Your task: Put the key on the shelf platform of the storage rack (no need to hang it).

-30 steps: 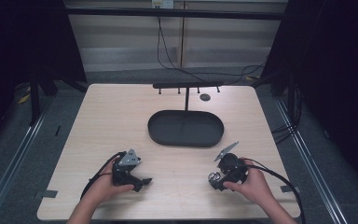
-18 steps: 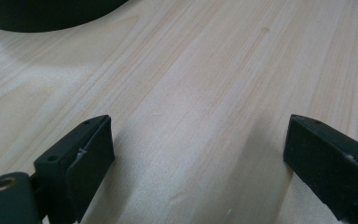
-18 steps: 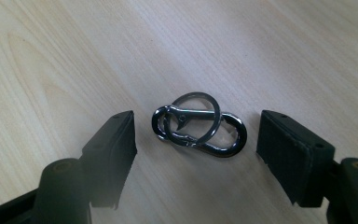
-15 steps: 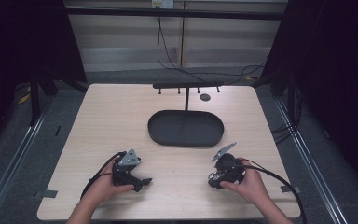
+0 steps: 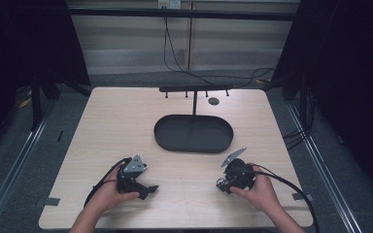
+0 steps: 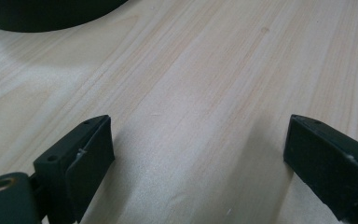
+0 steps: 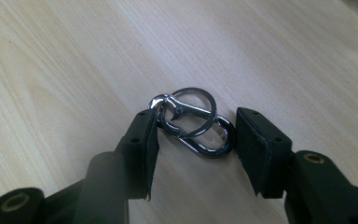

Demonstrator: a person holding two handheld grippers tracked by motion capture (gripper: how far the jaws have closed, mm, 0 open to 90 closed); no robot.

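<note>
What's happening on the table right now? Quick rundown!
Left gripper open over bare table. Right gripper open, jaws either side of metal clip, not clamped. Nothing in the way.

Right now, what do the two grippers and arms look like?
Both the left gripper and right gripper are black, each topped by a grey three-cornered plate and trailing a black cable. Jaws are flat black blocks with small holes; brass-coloured fittings sit at their bases. Forearms are bare, no sleeves.

The table (image 5: 126, 126) was pale blond wood with fine straight grain. On it, the oval tray (image 5: 193, 133) was matt black, as was the thin stand (image 5: 194, 89) just behind the tray. Near the tray, both grippers were black with grey top plates. Between the right gripper (image 7: 193, 140) jaws, the carabiner clip (image 7: 193, 126) was shiny silver.
</note>
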